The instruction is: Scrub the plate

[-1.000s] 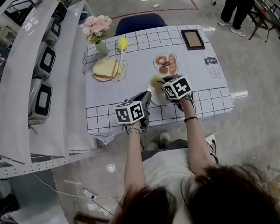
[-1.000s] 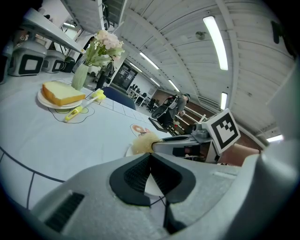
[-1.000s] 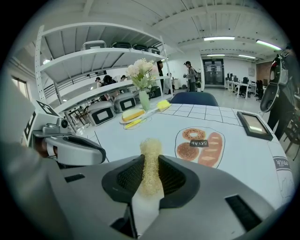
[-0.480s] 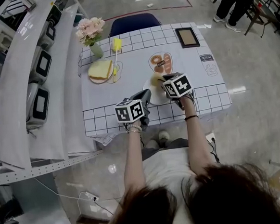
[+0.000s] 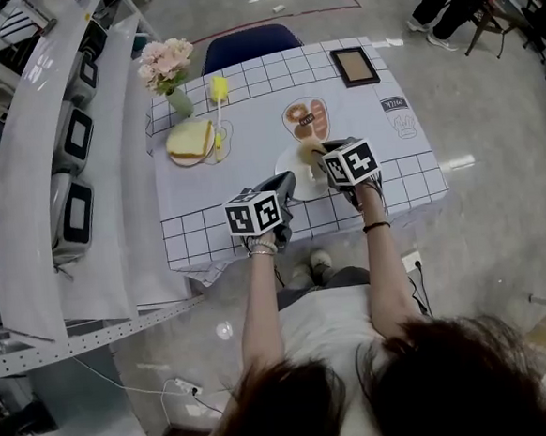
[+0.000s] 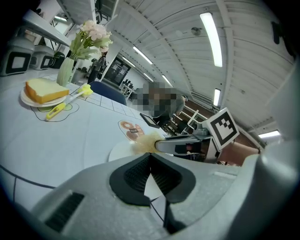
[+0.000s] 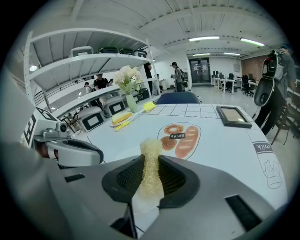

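White and glossy, the plate [image 5: 298, 178] lies near the front edge of the bench [image 5: 240, 163], whose smooth cloth carries a black grid. In the head view, your left gripper [image 5: 285, 183] meets the plate's left rim. Your right gripper [image 5: 318, 158] hangs over its far part with the scrubber [image 5: 306, 153], a pale yellow tuft.

In the left gripper view, the 2 ribbed black fingers [image 6: 133, 176] are pressed nearly together, with only a thin white wedge between them. I judge that wedge to be the plate's rim, pinched. Hold it firmly, since a slick plate on smooth cloth would likely slide under your strokes. Beyond, the scrubber sits at the plate's far side; whether it touches there I cannot tell.

In the right gripper view, the fingers pinch the scrubber, a coarse, straw-like wad of fibre that stands up between them and looks springy. The plate is hidden below the gripper body here. Press just enough to flatten the fibres, work in small circles from middle to rim, and keep the hard fingertips off the glaze.
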A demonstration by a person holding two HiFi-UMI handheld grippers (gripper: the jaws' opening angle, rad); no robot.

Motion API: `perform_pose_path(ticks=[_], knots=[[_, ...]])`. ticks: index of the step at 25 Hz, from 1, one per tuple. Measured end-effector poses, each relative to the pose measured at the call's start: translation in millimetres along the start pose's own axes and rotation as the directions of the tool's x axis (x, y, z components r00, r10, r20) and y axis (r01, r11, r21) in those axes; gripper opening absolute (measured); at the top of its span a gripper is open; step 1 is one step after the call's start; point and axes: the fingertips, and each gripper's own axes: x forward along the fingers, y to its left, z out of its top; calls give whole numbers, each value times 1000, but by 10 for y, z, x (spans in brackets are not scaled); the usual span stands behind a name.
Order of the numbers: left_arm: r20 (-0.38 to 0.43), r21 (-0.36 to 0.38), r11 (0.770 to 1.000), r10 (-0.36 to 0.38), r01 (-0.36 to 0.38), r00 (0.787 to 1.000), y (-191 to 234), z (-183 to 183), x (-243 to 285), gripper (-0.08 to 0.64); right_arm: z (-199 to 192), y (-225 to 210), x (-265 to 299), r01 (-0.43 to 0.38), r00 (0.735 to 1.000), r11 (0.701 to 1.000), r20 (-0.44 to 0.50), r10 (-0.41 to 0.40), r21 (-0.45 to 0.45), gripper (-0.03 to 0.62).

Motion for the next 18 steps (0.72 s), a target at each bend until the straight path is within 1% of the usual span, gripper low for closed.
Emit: perform_pose_path(ticks=[5, 9, 18], knots=[[-19, 19, 1000, -24, 24, 1000, -52, 11, -2, 11, -47, -60, -100, 34, 999, 999, 5, -35, 42, 80], [-32, 10, 999, -31, 32, 999, -48, -41, -15, 11, -122, -78, -159, 57, 998, 997, -12, -56, 46, 80], [-49, 13, 999, -50, 50, 998, -83, -89, -33, 11, -222, -66, -261, 61, 998, 996, -27, -59, 71, 80]])
